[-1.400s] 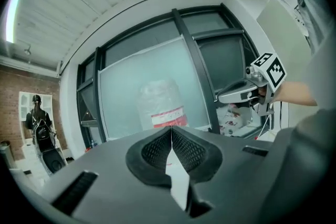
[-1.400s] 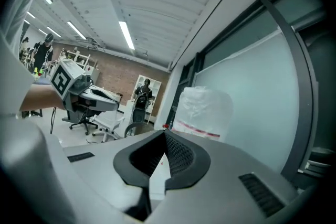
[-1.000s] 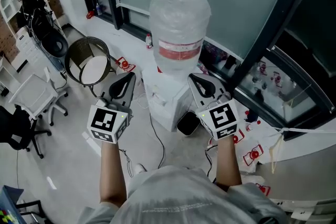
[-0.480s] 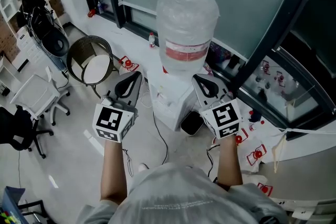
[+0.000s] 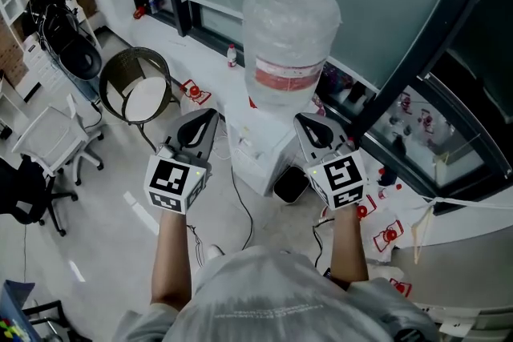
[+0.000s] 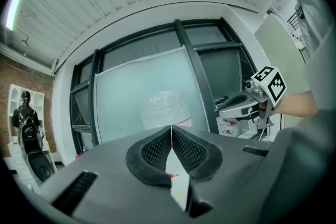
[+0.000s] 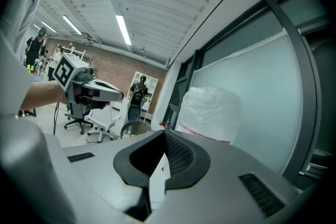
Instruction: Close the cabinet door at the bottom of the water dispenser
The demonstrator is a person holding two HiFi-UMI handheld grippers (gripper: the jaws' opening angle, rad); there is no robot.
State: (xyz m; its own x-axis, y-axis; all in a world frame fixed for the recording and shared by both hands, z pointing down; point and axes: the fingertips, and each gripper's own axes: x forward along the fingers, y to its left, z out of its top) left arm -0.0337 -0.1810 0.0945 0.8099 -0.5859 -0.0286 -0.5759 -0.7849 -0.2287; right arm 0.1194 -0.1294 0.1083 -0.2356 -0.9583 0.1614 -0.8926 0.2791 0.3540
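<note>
The white water dispenser (image 5: 258, 158) stands on the floor against the window wall, with a large plastic-wrapped bottle (image 5: 290, 36) on top. A dark panel (image 5: 288, 183) juts out at its foot on the right; whether this is the cabinet door I cannot tell. My left gripper (image 5: 212, 114) hangs shut just left of the dispenser top, and my right gripper (image 5: 299, 118) hangs shut just right of it. Both are empty and held well above the floor. In the left gripper view the gripper (image 6: 171, 127) points level at the bottle (image 6: 164, 108). The right gripper (image 7: 164, 131) also faces the bottle (image 7: 210, 110).
A round brown bin (image 5: 135, 86) with a white lining stands left of the dispenser. Office chairs (image 5: 50, 142) fill the far left. A cable (image 5: 242, 212) trails over the floor in front. Red-and-white papers (image 5: 388, 236) lie at the right by a window ledge.
Both grippers, still shut, have sunk a little and drifted slightly closer to the dispenser. The dispenser sits a bit more to the right in the head view.
</note>
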